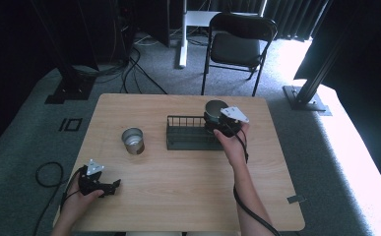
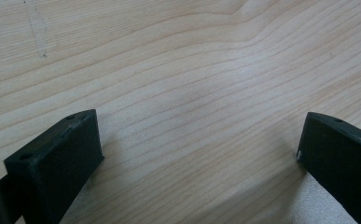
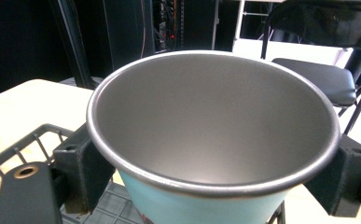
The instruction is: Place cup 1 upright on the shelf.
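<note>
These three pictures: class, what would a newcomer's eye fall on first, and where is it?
The grey metal cup with a pale blue outside, clamped at its rim by the right gripper over the right end of the black wire rack. Next, a second metal cup standing left of the rack, and the left gripper open over bare wood.

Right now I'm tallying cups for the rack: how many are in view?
2. One cup stands on the table left of the rack; the other cup is clamped in the right hand-held gripper over the rack's right end.
</note>
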### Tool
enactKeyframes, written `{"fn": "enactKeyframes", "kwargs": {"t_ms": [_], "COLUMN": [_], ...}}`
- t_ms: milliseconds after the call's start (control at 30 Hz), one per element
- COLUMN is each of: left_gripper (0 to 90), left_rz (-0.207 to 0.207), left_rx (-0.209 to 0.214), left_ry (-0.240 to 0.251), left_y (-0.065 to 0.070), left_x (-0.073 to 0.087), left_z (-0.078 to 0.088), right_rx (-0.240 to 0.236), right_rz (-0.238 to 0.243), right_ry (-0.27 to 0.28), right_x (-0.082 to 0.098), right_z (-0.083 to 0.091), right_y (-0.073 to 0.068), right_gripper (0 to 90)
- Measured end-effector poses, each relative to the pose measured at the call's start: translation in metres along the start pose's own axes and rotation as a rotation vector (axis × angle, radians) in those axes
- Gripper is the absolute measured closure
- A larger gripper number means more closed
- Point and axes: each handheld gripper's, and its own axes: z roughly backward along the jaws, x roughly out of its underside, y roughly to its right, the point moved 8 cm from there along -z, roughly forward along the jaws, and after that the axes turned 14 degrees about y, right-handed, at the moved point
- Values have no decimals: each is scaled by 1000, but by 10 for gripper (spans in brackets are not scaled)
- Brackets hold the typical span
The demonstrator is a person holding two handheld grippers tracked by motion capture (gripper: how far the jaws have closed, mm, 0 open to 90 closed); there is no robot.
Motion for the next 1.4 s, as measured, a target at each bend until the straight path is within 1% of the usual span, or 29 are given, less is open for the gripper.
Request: {"fn": "enactKeyframes", "kwargs": {"t_ms": [167, 233, 567, 667, 833, 900, 967, 1000, 1033, 1067, 1133, 1233, 1400], "left_gripper": [4, 4, 4, 4, 4, 4, 4, 4, 4, 4, 4, 4, 4], "left_rz": [0, 0, 0, 0, 0, 0, 0, -1, 1, 0, 0, 0, -1], "left_rx": [0, 0, 0, 0, 0, 0, 0, 0, 0, 0, 0, 0, 0], "left_ry": [0, 0, 0, 0, 0, 0, 0, -1, 0, 0, 0, 0, 0], "left_y": [0, 0, 0, 0, 0, 0, 0, 0, 0, 0, 0, 0, 0], "left_x": [0, 0, 0, 0, 0, 0, 0, 0, 0, 0, 0, 0, 0], "left_z": [0, 0, 0, 0, 0, 0, 0, 0, 0, 0, 0, 0, 0], "right_rx": [9, 7, 11, 10, 3, -7, -10, -16, -19, -16, -18, -21, -28], "right_rz": [-11, -6, -12, -13, -1, -12, -20, -7, 12, 18, -2, -9, 12], "right_ry": [-24, -33, -53, -52, -61, -72, -69, -70, -78, -86, -84, -82, -87], "right_x": [13, 18, 32, 32, 33, 33, 33, 33, 34, 35, 34, 32, 33], "right_z": [-4, -5, -4, -3, -4, -4, -4, -3, -2, -1, 1, 5, 15], "right_y": [2, 1, 1, 1, 1, 1, 0, 0, -1, 0, -1, -2, -1], "right_gripper": [136, 137, 136, 136, 135, 131, 125, 117, 113, 113, 106, 106, 106]}}
